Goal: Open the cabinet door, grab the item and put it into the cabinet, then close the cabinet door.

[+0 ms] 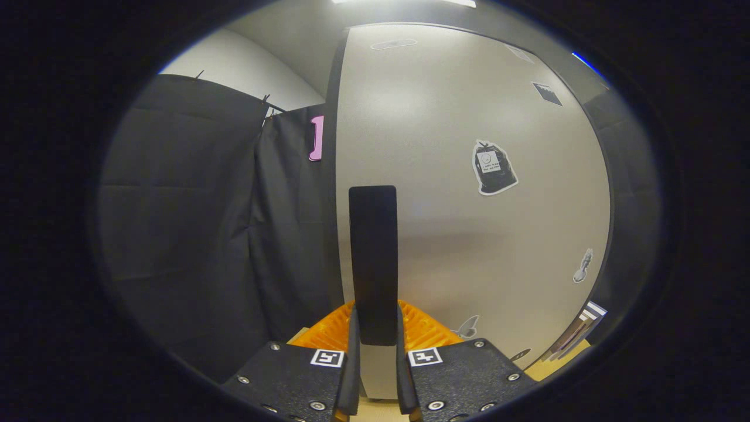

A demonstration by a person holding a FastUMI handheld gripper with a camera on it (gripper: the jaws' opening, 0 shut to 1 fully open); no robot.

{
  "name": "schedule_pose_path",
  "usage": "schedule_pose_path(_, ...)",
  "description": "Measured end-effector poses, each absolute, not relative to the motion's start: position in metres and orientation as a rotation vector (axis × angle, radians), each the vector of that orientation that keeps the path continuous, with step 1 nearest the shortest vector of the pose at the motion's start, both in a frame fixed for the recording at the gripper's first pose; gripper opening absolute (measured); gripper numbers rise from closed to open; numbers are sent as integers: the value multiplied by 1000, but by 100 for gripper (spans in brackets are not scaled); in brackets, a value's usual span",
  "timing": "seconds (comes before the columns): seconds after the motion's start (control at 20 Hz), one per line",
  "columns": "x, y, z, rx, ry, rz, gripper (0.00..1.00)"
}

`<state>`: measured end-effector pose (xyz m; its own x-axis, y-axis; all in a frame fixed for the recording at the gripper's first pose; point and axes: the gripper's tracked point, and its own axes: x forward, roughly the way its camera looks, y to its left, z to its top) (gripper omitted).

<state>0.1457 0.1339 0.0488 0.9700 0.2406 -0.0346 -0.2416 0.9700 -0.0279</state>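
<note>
I have my tongs (375,328) closed narrow on the tall black bar handle (373,258) of the pale grey cabinet door (469,234), one finger pressing each side of the handle's lower end. The handle stands upright near the door's left edge, and the door's flat, slightly glossy face stretches away to my right, dotted with small stickers, among them a dark bag-shaped sticker (494,167). To my left hangs the black cloth wall (193,234) of the booth. Below the fingers I can see a strip of light wooden tabletop (556,366).

By my reckoning I am on the door step of the job, either pulling it open or pushing it shut; I cannot tell which from here, nor whether the door sits flush or ajar. The item I am meant to put inside is nowhere I can point to, so I won't say where it lies.

The risks I see: I grip only the bottom end of the handle, so a pull could let it slide down out of the fingers. Pulling straight back instead of following the hinge's arc would twist the handle against my fingers and loosen the hold. A hard tug could also shift the whole cabinet on the tabletop.
</note>
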Motion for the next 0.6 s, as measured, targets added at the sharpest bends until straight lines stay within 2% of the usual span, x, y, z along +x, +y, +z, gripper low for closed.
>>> schedule_pose_path(0.6, 91, 126, 53, -64, 85, 329, 26)
